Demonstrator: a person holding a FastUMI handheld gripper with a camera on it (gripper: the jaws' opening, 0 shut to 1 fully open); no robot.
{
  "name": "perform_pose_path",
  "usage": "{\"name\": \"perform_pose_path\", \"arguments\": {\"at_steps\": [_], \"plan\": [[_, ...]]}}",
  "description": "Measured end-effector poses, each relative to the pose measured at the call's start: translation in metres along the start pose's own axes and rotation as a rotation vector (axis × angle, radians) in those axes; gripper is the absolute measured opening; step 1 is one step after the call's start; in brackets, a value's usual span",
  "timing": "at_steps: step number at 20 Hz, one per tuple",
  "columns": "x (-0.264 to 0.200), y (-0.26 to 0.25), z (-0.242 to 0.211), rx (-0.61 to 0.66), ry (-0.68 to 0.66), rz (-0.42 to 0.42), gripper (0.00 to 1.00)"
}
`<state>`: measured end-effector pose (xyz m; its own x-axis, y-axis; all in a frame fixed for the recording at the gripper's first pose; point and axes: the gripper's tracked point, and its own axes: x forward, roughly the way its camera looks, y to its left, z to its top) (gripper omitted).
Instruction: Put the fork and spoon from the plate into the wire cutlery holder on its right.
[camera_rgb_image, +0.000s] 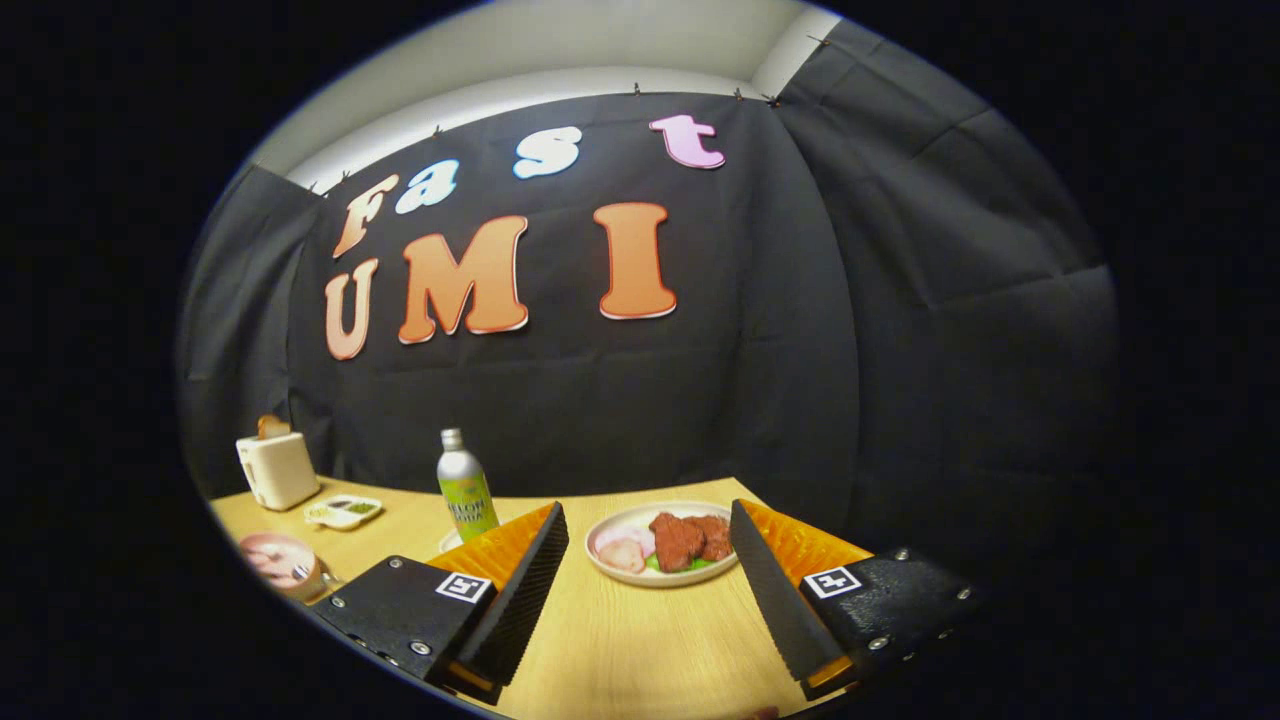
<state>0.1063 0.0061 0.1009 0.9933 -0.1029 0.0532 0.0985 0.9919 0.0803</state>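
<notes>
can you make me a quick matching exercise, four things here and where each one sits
Things:
1. toaster
2. bottle
3. plate of food
4. small tray

Places:
a. just beyond the open gripper, between its fingers
b. far table corner by the cloth wall
c. just in front of the toaster
d. behind the left finger

Pairs: 1-b, 2-d, 3-a, 4-c

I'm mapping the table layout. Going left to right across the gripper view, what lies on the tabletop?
Toaster with bread in its slot → small tray → bottle → plate of food, just beyond the open fingers of the gripper. A pinkish dish lies nearer, below the toaster, so its place is unclear.
</notes>
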Motion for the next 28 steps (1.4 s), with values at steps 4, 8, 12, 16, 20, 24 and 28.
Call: {"name": "perform_pose_path", "arguments": {"at_steps": [4,8,12,16,20,24,28], "plan": [[-0.031,0.04,0.082,0.008,-0.004,0.015,0.97],[-0.077,0.078,0.153,-0.031,-0.025,0.009,0.97],[-0.118,0.124,0.185,-0.031,0.002,-0.016,0.97],[-0.152,0.182,0.177,0.009,0.091,-0.047,0.97],[-0.176,0.236,0.158,-0.022,0.148,-0.078,0.97],[-0.195,0.294,0.143,-0.038,0.168,-0.061,0.98],[-0.205,0.338,0.131,-0.064,0.173,-0.035,0.97]]}}
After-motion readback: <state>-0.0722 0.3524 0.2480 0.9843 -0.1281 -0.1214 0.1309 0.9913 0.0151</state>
